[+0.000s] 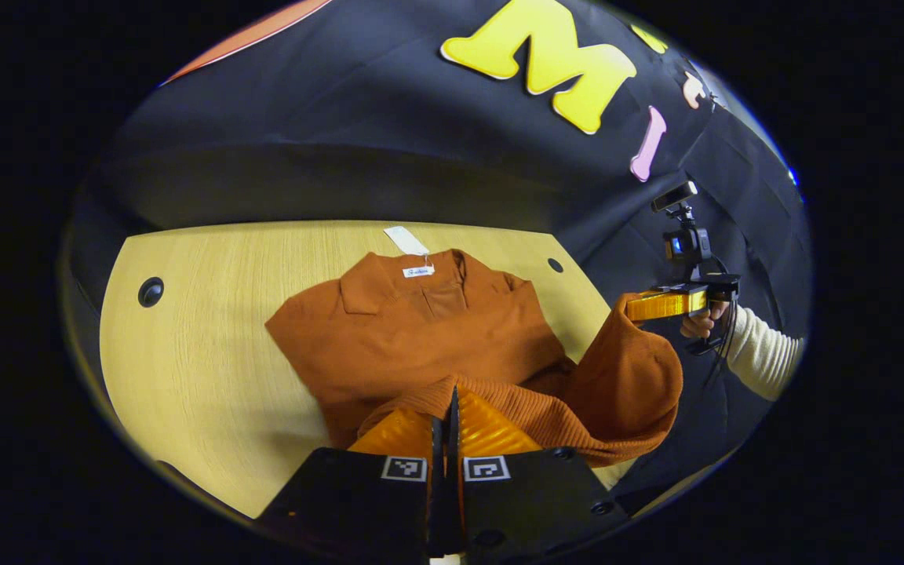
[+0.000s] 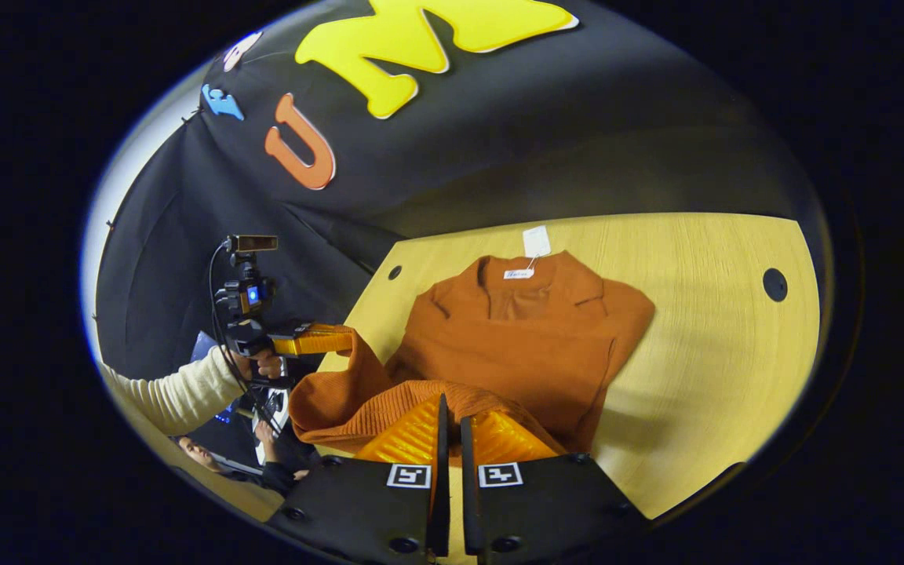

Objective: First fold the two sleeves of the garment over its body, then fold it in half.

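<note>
On the worktop (image 1: 201, 369) lies the garment (image 1: 421, 329), rust-orange, collar toward the booth wall, with a white tag (image 1: 406, 240) just past the collar. At the worktop's left in the left gripper view sits a dark round hole (image 1: 151, 292); the bare wood runs from there to the garment's folded edge. Both sleeves look folded over the body, so the shape is a narrow block. Its ribbed hem is lifted off the worktop and held up at two points.

At the bottom middle of that view the left gripper (image 1: 452, 416) has its jaws closed to a thin slit, and the ribbed hem lies across the tips, so it appears pinched there. Farther right, the hem cloth rises in a hanging fold to the right gripper (image 1: 631, 306), whose jaws clamp the hem's other corner above the worktop's edge. A hand (image 1: 703, 322) in a cream sleeve (image 1: 762, 357) holds that gripper.

From the right gripper view, the left gripper (image 2: 346, 339) stands at the left, gripping a raised corner of the garment (image 2: 530, 337), held by a hand (image 2: 265, 366). Its own jaws (image 2: 452, 428) are almost together at bottom middle, with the ribbed hem draped over the tips. Right of the garment the worktop (image 2: 719, 353) is bare wood with another hole (image 2: 774, 284).
</note>
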A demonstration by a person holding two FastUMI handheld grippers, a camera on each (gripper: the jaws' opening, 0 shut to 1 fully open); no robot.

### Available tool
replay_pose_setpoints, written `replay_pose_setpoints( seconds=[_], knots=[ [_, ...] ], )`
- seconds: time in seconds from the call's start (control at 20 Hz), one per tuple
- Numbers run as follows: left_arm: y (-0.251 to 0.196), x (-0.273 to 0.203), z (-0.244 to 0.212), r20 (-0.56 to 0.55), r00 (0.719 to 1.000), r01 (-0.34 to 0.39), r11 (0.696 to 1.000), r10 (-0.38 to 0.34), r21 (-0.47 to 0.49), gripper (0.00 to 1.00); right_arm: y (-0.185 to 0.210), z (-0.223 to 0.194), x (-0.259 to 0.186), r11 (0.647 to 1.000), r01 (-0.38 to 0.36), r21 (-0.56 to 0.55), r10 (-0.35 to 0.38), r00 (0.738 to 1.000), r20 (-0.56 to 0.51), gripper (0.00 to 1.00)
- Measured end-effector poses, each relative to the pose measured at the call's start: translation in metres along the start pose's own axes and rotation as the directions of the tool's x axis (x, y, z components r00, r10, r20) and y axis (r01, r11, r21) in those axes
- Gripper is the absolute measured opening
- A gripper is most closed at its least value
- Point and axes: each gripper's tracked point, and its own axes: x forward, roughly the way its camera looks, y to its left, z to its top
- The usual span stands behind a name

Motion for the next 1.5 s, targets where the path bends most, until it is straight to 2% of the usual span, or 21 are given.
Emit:
replay_pose_setpoints(
  seconds=[0.15, 0.3, 0.4, 0.5, 0.6, 0.8, 0.85, 0.95, 1.1, 1.15, 1.2, 1.25, 1.3, 1.35, 1.4, 1.45, 1.5],
  knots=[
    [0.012, 0.014, 0.02, 0.031, 0.999, -0.023, 0.999, 0.024, -0.043, 0.03, -0.024, 0.027, 0.025, 0.999, 0.031, 0.012, -0.032, 0.998, 0.046, 0.08],
    [0.028, 0.029, 0.062, 0.131, 0.989, -0.055, 0.995, 0.066, -0.084, 0.03, -0.054, 0.065, 0.05, 0.997, 0.075, 0.018, -0.077, 0.987, 0.14, 0.07],
    [0.046, 0.037, 0.063, 0.124, 0.987, -0.088, 0.992, 0.099, -0.093, 0.03, -0.076, 0.086, 0.067, 0.995, 0.081, 0.063, -0.092, 0.978, 0.189, 0.07],
    [0.07, 0.039, 0.05, 0.076, 0.984, -0.154, 0.986, 0.158, -0.065, 0.03, -0.11, 0.082, 0.086, 0.987, 0.115, 0.115, -0.134, 0.974, 0.181, 0.07],
    [0.084, 0.041, 0.051, 0.091, 0.981, -0.16, 0.982, 0.168, -0.097, 0.03, -0.139, 0.076, 0.097, 0.972, 0.142, 0.19, -0.174, 0.97, 0.167, 0.07],
    [0.097, 0.069, 0.05, 0.11, 0.978, -0.161, 0.976, 0.178, -0.147, 0.03, -0.159, 0.072, 0.094, 0.94, 0.119, 0.319, -0.192, 0.959, 0.209, 0.07],
    [0.102, 0.068, 0.048, 0.104, 0.977, -0.172, 0.974, 0.188, -0.147, 0.03, -0.16, 0.072, 0.094, 0.931, 0.1, 0.352, -0.186, 0.958, 0.22, 0.1],
    [0.105, 0.065, 0.048, 0.113, 0.976, -0.166, 0.971, 0.188, -0.174, 0.04, -0.158, 0.076, 0.092, 0.907, 0.076, 0.415, -0.192, 0.951, 0.244, 0.07],
    [0.099, 0.061, 0.052, 0.14, 0.975, -0.143, 0.969, 0.172, -0.199, 0.12, -0.156, 0.074, 0.095, 0.888, 0.085, 0.451, -0.221, 0.94, 0.258, 0.05],
    [0.095, 0.065, 0.056, 0.15, 0.976, -0.126, 0.969, 0.159, -0.211, 0.15, -0.153, 0.074, 0.099, 0.883, 0.082, 0.462, -0.225, 0.938, 0.264, 0.14],
    [0.093, 0.057, 0.055, 0.157, 0.974, -0.13, 0.968, 0.166, -0.214, 0.28, -0.153, 0.074, 0.097, 0.881, 0.085, 0.465, -0.233, 0.934, 0.271, 0.15],
    [0.092, 0.057, 0.057, 0.155, 0.971, -0.15, 0.967, 0.183, -0.207, 0.33, -0.152, 0.075, 0.098, 0.879, 0.084, 0.47, -0.238, 0.93, 0.279, 0.06],
    [0.094, 0.055, 0.058, 0.156, 0.966, -0.175, 0.964, 0.207, -0.199, 0.48, -0.152, 0.078, 0.096, 0.873, 0.071, 0.482, -0.233, 0.93, 0.285, 0.15],
    [0.094, 0.052, 0.063, 0.171, 0.96, -0.186, 0.962, 0.221, -0.198, 0.64, -0.146, 0.084, 0.097, 0.867, 0.053, 0.495, -0.224, 0.93, 0.292, 0.17],
    [0.091, 0.048, 0.07, 0.196, 0.955, -0.183, 0.961, 0.224, -0.206, 0.8, -0.145, 0.085, 0.097, 0.866, 0.052, 0.497, -0.224, 0.93, 0.293, 0.27],
    [0.087, 0.045, 0.076, 0.221, 0.949, -0.176, 0.96, 0.224, -0.217, 0.8, -0.144, 0.083, 0.094, 0.868, 0.051, 0.494, -0.224, 0.928, 0.298, 0.39],
    [0.086, 0.04, 0.082, 0.244, 0.943, -0.174, 0.96, 0.227, -0.219, 0.63, -0.143, 0.087, 0.088, 0.87, 0.041, 0.491, -0.221, 0.923, 0.314, 0.54]
  ],
)
